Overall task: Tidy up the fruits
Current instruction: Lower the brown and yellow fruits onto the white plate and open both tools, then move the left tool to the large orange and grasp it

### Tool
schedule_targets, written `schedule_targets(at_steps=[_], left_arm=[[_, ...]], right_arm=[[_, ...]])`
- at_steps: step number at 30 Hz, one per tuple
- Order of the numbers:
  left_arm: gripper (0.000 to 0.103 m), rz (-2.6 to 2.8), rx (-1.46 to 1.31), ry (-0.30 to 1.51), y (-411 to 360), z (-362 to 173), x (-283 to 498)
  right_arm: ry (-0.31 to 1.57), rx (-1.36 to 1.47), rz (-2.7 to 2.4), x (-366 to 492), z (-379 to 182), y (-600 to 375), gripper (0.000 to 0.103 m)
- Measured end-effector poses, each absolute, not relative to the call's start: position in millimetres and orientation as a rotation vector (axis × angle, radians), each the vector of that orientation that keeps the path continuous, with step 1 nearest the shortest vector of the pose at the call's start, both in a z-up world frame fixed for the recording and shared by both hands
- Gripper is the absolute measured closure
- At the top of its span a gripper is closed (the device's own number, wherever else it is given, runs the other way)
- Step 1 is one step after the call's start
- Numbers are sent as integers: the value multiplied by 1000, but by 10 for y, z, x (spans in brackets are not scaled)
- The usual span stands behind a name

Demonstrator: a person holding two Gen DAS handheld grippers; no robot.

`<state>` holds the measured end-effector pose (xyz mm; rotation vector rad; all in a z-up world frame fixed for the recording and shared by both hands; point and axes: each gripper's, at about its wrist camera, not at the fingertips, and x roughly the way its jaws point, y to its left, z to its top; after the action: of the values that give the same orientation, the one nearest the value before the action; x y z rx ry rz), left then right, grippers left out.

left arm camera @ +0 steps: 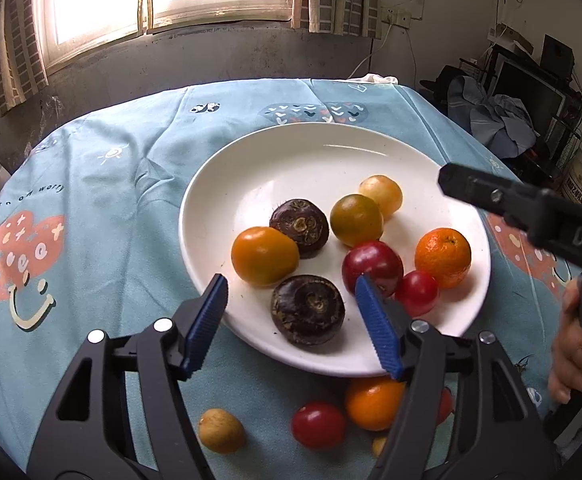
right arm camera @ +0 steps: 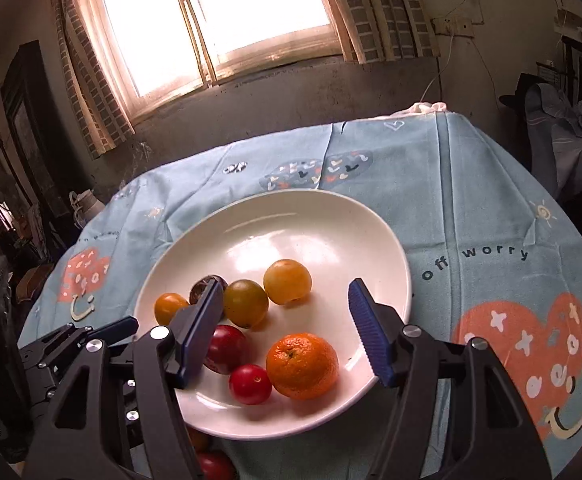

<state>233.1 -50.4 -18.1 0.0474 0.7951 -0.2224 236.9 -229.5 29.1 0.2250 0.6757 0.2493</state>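
A white plate (left arm camera: 275, 160) on the blue tablecloth holds several fruits: two dark brown ones (left arm camera: 307, 310), an orange tomato (left arm camera: 265, 256), a mandarin (left arm camera: 443, 257), red ones (left arm camera: 372, 267) and yellow-green ones (left arm camera: 356, 220). My left gripper (left arm camera: 291, 298) is open and empty, its jaws on either side of the near brown fruit above the plate's front rim. My right gripper (right arm camera: 285, 304) is open and empty above the plate (right arm camera: 291, 220), with the mandarin (right arm camera: 302, 365) between and below its fingers. The right gripper also shows in the left wrist view, at the right edge (left arm camera: 531, 208).
Loose fruits lie on the cloth in front of the plate: a yellow-brown one (left arm camera: 221, 430), a red tomato (left arm camera: 318, 425) and an orange one (left arm camera: 373, 402). A window and wall stand behind the table. Clutter and clothes sit at the right (left arm camera: 503, 120).
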Motion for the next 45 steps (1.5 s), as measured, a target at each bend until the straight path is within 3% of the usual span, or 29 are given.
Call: schedule_targets(at_steps=[3,5,6,10,16,21,30,38,41,45], left_arm=[[20,-190,43,738,-360,7,2151],[19,-157,27,713,-212,100,1998],[18,-145,13,707,-126,117,1913],[18,-91,-24,729,168,-9,1579],[18,-71,-28,818,278,-326,1230],[17,-103,80,770,75,-312,995],[16,-135,199,867,-150,-561,992],[17,-119,72,793,103,-423,1055],[18,-140,89,809,46,-448,1088],[29,-145,53,848,90,-493,1157]], right_arm=[[568,265,334,1985,754,-2323,30],[514,263,368,1695,957,-2314,8],[496,259,375,1548,999,-2311,5],[481,295,390,1036,788,-2387,5],[651,349,358,864,249,-2461,5],[669,330,317,923,195,-2465,5],[693,318,320,954,147,-2451,5],[713,313,313,978,122,-2445,5],[716,304,311,984,116,-2433,5],[723,292,313,983,93,-2401,5]])
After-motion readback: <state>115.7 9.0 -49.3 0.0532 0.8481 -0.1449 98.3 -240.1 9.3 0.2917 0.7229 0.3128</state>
